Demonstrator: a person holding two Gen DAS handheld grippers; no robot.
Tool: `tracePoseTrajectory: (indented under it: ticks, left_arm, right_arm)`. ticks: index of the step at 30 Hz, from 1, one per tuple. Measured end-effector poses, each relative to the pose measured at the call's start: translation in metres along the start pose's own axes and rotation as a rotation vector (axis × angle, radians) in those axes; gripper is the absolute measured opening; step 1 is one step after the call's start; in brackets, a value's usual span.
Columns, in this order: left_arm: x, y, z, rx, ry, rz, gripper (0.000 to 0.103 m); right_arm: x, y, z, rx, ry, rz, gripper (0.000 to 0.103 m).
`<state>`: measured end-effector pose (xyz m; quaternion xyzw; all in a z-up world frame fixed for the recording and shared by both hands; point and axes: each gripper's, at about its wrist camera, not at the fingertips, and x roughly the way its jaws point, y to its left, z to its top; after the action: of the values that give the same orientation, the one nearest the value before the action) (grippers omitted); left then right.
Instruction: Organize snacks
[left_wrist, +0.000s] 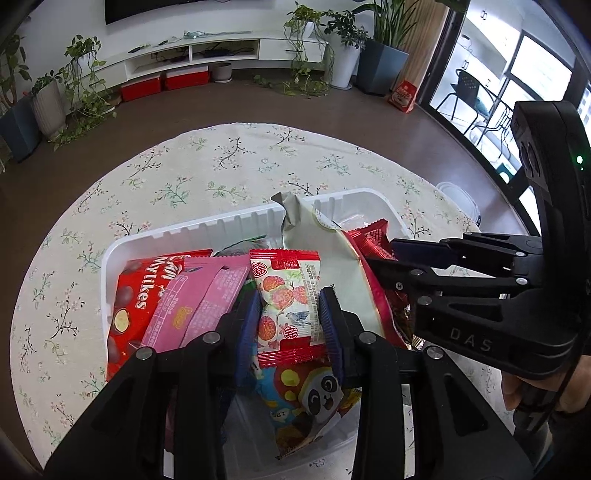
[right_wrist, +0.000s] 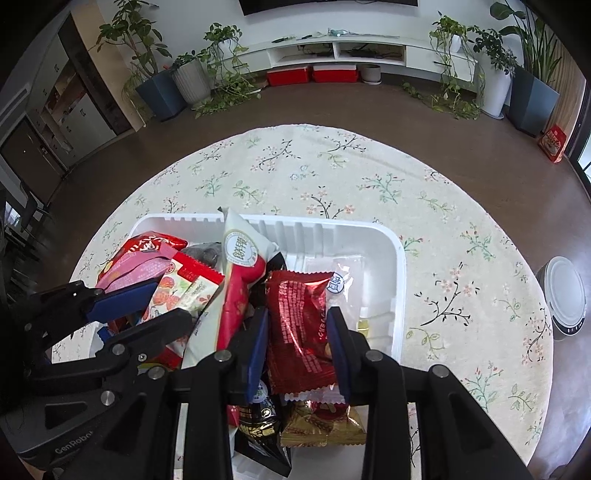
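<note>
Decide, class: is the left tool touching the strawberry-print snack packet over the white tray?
Touching. In the left wrist view the left tool has both blue pads pressed against the edges of the strawberry-print packet, with no gap visible on either side.

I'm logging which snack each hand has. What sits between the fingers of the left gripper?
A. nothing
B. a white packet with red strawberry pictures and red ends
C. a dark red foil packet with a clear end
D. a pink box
B: in the left wrist view the left gripper has its blue pads against the sides of the strawberry packet, above the white bin.
</note>
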<state>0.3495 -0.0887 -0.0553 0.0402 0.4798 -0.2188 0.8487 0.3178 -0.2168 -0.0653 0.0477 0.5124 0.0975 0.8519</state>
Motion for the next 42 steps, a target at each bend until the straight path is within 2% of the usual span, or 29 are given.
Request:
tracePoseTrajectory:
  ticks: [1, 2, 3, 4, 13, 16, 18, 20, 22, 26, 29, 31, 34, 37, 40, 42]
  left_arm:
    - [-0.002, 0.0, 0.0, 0.0, -0.003, 0.003, 0.037]
    - [-0.003, 0.0, 0.0, 0.002, -0.01, 0.004, 0.048]
    - [-0.006, -0.002, 0.0, 0.005, -0.016, 0.001, 0.054]
    - [-0.007, -0.002, 0.0, 0.007, -0.019, 0.005, 0.055]
    - [-0.03, 0.0, -0.002, -0.01, -0.072, 0.018, 0.072]
    - [-0.05, -0.002, -0.006, -0.007, -0.112, 0.023, 0.081]
    - [-0.067, -0.002, -0.013, -0.015, -0.153, 0.022, 0.102]
    - [-0.086, -0.003, -0.022, -0.001, -0.224, 0.021, 0.103]
    - [-0.11, -0.007, -0.038, 0.029, -0.305, 0.055, 0.103]
    - [-0.147, -0.023, -0.076, 0.101, -0.398, 0.067, 0.103]
    - [-0.168, -0.033, -0.108, 0.12, -0.419, 0.063, 0.103]
    - [-0.182, -0.04, -0.128, 0.112, -0.427, 0.107, 0.103]
    - [-0.203, -0.049, -0.163, 0.055, -0.466, 0.207, 0.103]
    - [-0.221, -0.054, -0.19, -0.001, -0.499, 0.222, 0.103]
    - [-0.233, -0.059, -0.206, -0.031, -0.495, 0.23, 0.103]
    - [-0.24, -0.06, -0.215, -0.068, -0.496, 0.272, 0.103]
  right_arm:
    - [-0.001, 0.0, -0.001, -0.001, -0.001, 0.001, 0.036]
    - [0.0, 0.002, -0.001, -0.002, -0.003, 0.0, 0.037]
    - [-0.001, 0.002, -0.001, -0.005, -0.005, -0.004, 0.039]
    - [-0.002, 0.002, -0.002, -0.005, -0.008, -0.008, 0.045]
    - [-0.022, 0.007, -0.007, -0.029, -0.066, -0.039, 0.05]
    - [-0.04, 0.009, -0.01, -0.027, -0.115, -0.039, 0.058]
    - [-0.054, 0.009, -0.015, -0.022, -0.153, -0.028, 0.064]
    - [-0.072, 0.011, -0.023, -0.02, -0.2, -0.019, 0.075]
    - [-0.092, 0.013, -0.039, -0.02, -0.255, -0.016, 0.083]
    - [-0.117, 0.018, -0.068, -0.011, -0.306, -0.005, 0.09]
    - [-0.133, 0.028, -0.094, -0.012, -0.332, -0.003, 0.09]
    - [-0.143, 0.033, -0.107, -0.008, -0.348, 0.0, 0.09]
    - [-0.16, 0.047, -0.129, -0.013, -0.382, -0.02, 0.09]
    - [-0.175, 0.059, -0.151, -0.019, -0.417, -0.038, 0.092]
    - [-0.186, 0.068, -0.169, -0.007, -0.429, -0.032, 0.092]
    - [-0.191, 0.074, -0.181, -0.008, -0.433, -0.039, 0.092]
